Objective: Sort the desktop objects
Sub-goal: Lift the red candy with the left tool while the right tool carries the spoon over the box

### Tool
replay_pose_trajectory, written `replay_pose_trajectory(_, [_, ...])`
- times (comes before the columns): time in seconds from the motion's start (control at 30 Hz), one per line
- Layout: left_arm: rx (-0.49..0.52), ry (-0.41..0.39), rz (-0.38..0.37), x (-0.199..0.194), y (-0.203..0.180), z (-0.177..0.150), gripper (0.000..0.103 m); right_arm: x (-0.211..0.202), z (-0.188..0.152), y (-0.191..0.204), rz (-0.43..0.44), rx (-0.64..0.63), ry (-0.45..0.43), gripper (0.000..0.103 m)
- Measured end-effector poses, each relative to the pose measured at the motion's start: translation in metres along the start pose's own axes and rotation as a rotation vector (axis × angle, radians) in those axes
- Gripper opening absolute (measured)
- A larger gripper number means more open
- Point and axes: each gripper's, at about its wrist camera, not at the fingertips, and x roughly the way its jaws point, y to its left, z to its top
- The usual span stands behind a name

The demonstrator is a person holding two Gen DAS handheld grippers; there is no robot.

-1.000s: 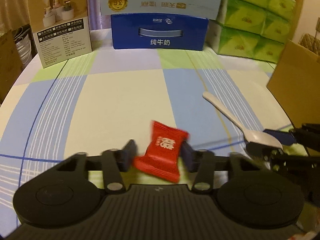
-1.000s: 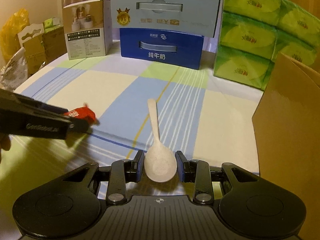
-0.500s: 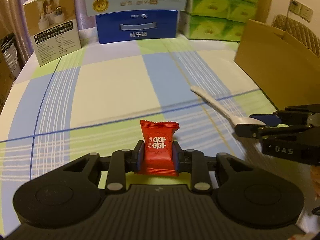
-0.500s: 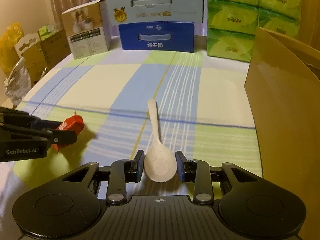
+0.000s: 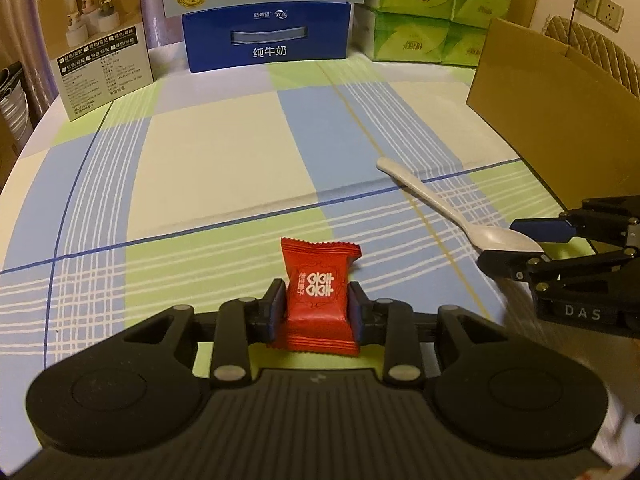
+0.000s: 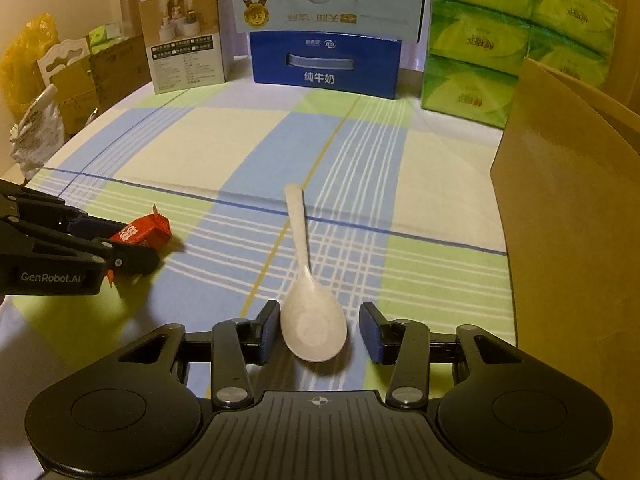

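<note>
Your left gripper [image 5: 316, 308] is clamped on the red candy [image 5: 318, 298], both pads pressed against the wrapper's sides, held just above the checked cloth [image 5: 216, 168]. Your right gripper [image 6: 318, 330] stands apart around the white spoon [image 6: 310, 300]: its left pad touches the bowl, its right pad is clear of it. The spoon's handle points away toward the blue carton [image 6: 324, 66]. A brown box [image 6: 572, 208] stands to the right.
</note>
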Motion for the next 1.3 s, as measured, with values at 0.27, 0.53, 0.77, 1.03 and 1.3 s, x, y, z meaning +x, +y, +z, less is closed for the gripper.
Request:
replay_pose_trajectory(0.27, [-0.013,0.0,-0.006,-0.001,0.002,0.0,0.028,0.0,0.0,0.001,0.001,0.003,0.004,0.041])
replay_pose_trajectory(0.53, [-0.026,0.008,0.007,-0.001,0.001,0.0,0.024,0.0,0.002,0.004,-0.009,0.005,0.012,0.031])
replay_pose_trajectory(0.77, [-0.046,0.004,0.005,-0.003,0.002,0.001,0.022,-0.006,0.003,0.006,0.001,0.015,-0.004,0.031])
replay_pose_trajectory(1.03, [-0.044,-0.023,0.0,-0.011,-0.001,0.007,0.022,-0.015,0.008,0.016,0.018,0.012,-0.044,0.031])
replay_pose_trajectory(1.3, [-0.038,-0.018,0.003,-0.011,-0.004,0.008,0.022,-0.017,0.011,0.017,0.021,0.024,-0.055,0.03])
